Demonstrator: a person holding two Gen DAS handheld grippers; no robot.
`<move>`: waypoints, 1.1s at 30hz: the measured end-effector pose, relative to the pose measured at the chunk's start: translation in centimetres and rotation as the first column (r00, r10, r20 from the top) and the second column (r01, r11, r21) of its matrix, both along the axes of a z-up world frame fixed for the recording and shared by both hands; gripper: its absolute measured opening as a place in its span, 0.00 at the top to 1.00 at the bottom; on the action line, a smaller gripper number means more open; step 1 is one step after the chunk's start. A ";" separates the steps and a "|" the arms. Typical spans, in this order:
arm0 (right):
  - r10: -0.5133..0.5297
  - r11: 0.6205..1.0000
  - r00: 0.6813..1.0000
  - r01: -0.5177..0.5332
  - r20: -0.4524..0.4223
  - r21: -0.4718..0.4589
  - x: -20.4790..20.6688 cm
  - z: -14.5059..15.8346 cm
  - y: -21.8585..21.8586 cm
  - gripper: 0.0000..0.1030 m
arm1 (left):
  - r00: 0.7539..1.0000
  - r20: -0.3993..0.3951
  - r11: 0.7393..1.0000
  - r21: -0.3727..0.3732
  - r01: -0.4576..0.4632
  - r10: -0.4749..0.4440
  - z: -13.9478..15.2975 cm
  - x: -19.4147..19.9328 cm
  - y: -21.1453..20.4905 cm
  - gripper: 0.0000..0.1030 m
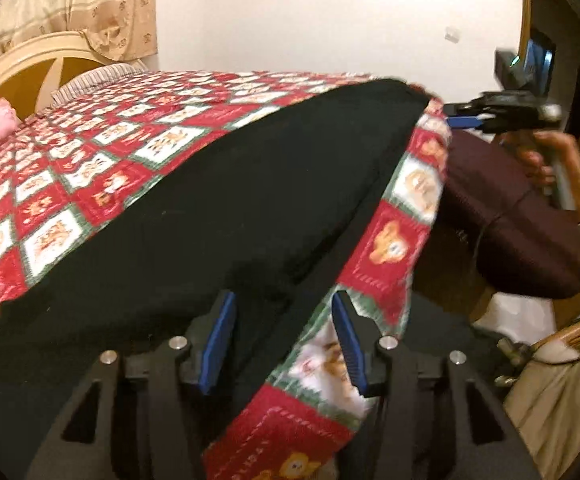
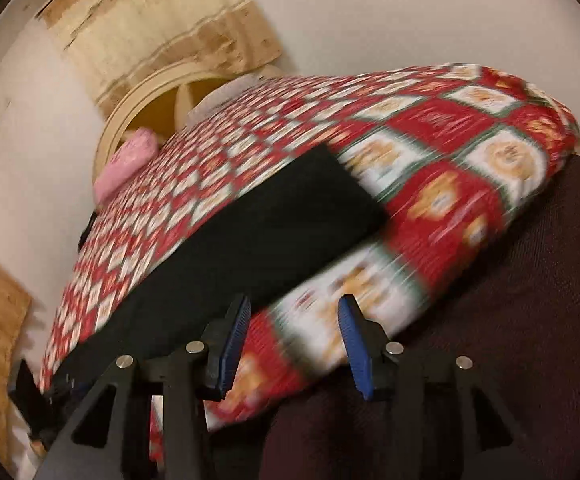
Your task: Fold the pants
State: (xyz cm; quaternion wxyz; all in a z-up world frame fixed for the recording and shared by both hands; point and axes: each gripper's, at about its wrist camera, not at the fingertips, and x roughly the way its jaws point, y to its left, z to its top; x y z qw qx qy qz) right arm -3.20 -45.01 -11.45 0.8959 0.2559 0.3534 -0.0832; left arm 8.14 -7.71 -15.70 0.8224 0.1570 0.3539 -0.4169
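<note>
So the pants (image 1: 218,216) are laid out flat on the bed (image 1: 74,168), black against that red teddy-bear quilt, and the long axis is what you want to watch. From your left hand-held gripper (image 1: 284,344) they start right between the blue pads and stretch away toward about 1 o'clock, ending up by the bed's far corner. From your right hand-held gripper (image 2: 293,344) the same strip runs from 8 o'clock up to roughly 12, so the near edge sits at about 11 o'clock off your tips, not between them.

Left is clearly the closer one. Its jaws are spread wide with the pants' near end lying in the gap, but nothing's pinched yet as far as I can judge. Right one's jaws are spread too and empty, hanging over the quilt edge.

Stuff you can't trust: both views are motion-blurred, the pants are so dark that seams, waistband and leg split just don't show, so I can't tell which end is which. The left end of the pants is cut off low in both views.
</note>
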 end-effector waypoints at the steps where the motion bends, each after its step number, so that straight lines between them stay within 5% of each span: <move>1: 0.076 0.997 0.997 -0.076 -0.019 -0.019 0.5 -0.1 2.4 0.54 | 1.000 0.019 0.999 0.029 -0.013 0.012 -0.3 0.2 -0.1 0.49; 6: 0.344 0.899 0.935 -0.354 -0.085 -0.258 3.8 0.3 12.9 0.54 | 0.999 0.035 0.998 0.058 -0.036 0.034 -0.9 1.1 -0.2 0.50; 9: 0.484 0.757 0.862 -0.498 -0.150 -0.423 5.9 -0.3 19.4 0.54 | 0.999 0.026 0.997 0.062 -0.038 0.036 -1.3 1.3 -0.2 0.50; 13: 0.607 0.570 0.758 -0.625 -0.239 -0.533 7.2 -2.4 25.2 0.54 | 0.999 0.001 0.999 0.031 -0.044 0.044 -1.2 1.6 0.2 0.54; 16: 0.631 0.483 0.716 -0.663 -0.298 -0.572 8.3 -4.2 27.3 0.54 | 0.998 -0.025 0.998 0.011 -0.058 0.058 -1.1 2.2 0.6 0.66; 18: 0.642 0.469 0.700 -0.681 -0.312 -0.562 8.8 -5.0 27.6 0.54 | 0.997 -0.048 0.998 -0.002 -0.068 0.068 -1.0 2.7 0.9 0.84; 20: 0.639 0.452 0.693 -0.689 -0.333 -0.567 9.4 -5.8 27.9 0.80 | 0.996 -0.060 0.998 -0.005 -0.065 0.064 -1.0 2.9 0.9 0.88; 22: 0.655 0.441 0.680 -0.699 -0.330 -0.563 9.5 -5.6 28.4 0.95 | 0.996 -0.060 0.998 -0.006 -0.059 0.058 -0.8 2.8 0.9 0.90; 29: 0.695 0.471 0.677 -0.683 -0.242 -0.558 7.1 -1.4 28.0 0.97 | 0.991 -0.137 0.997 -0.081 -0.003 -0.008 1.0 1.2 2.3 0.90; 33: 0.690 0.433 0.659 -0.708 -0.301 -0.558 7.1 -3.9 28.6 0.97 | 0.988 -0.154 1.000 -0.023 0.014 -0.018 -0.5 1.2 1.9 0.90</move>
